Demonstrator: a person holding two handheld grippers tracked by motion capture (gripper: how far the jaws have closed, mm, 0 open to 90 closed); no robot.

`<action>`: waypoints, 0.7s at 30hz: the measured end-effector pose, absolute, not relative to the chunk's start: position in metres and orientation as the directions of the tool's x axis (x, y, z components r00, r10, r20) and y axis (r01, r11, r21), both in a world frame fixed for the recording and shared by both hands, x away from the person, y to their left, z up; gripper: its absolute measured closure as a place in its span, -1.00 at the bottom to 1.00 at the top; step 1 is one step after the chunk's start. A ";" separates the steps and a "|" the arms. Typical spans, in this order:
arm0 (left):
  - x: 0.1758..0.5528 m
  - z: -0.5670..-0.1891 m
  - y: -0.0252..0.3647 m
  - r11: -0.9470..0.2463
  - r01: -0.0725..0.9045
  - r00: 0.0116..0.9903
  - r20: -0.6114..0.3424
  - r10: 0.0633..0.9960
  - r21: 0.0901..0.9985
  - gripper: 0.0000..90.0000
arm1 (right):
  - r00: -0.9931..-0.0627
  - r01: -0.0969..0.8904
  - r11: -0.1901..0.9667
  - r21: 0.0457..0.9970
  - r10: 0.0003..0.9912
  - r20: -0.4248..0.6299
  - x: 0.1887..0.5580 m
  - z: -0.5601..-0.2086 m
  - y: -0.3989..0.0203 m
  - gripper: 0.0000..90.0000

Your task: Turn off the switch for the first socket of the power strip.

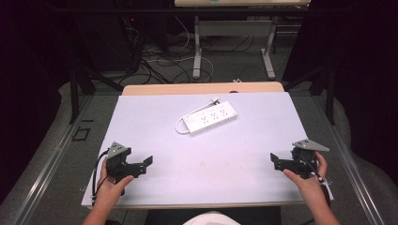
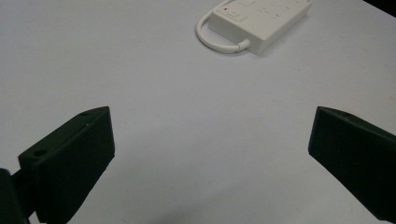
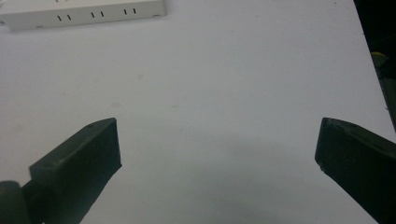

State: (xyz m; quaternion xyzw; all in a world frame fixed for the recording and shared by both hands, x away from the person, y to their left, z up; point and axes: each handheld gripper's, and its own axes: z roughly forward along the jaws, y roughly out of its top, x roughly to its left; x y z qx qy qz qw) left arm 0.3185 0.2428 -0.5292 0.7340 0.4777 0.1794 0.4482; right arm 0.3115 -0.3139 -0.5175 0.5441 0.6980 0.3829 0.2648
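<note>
Power strip [image 1: 210, 117], white with its cord looped, lies mid-counter [image 1: 155, 122], well apart from both claws: left claw [image 1: 146, 161] released, right claw [image 1: 274, 159] released, nothing between either's jaws.

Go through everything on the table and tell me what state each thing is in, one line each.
Power strip: lying flat on the table, sockets up, nothing plugged in, its white cord looped beside it.
Left gripper: open, jaws wide apart, nothing between them, held near the table's front left.
Right gripper: open, jaws wide apart, nothing between them, held near the table's front right.
Table: white top, level.
</note>
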 end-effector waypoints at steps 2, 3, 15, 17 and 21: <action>0.318 -0.528 0.242 -0.163 0.527 0.486 -0.139 0.863 0.834 -0.99 | -0.269 0.557 0.099 0.825 0.961 0.066 0.313 -0.519 -0.312 -1.00; 0.318 -0.528 0.242 -0.163 0.527 0.486 -0.139 0.863 0.834 -0.99 | -0.275 0.553 0.110 0.826 0.960 0.056 0.314 -0.520 -0.312 -1.00; 0.310 -0.531 0.234 -0.217 0.518 0.498 -0.086 0.863 0.827 -0.97 | -0.308 0.529 0.162 0.833 0.951 0.010 0.318 -0.519 -0.301 -1.00; 0.309 -0.531 0.235 -0.209 0.520 0.500 -0.097 0.861 0.828 -0.96 | -0.313 0.527 0.172 0.832 0.950 0.002 0.318 -0.519 -0.299 -0.97; 0.308 -0.531 0.236 -0.192 0.523 0.492 -0.110 0.864 0.830 -0.93 | -0.304 0.532 0.202 0.823 0.952 -0.037 0.318 -0.517 -0.294 -0.91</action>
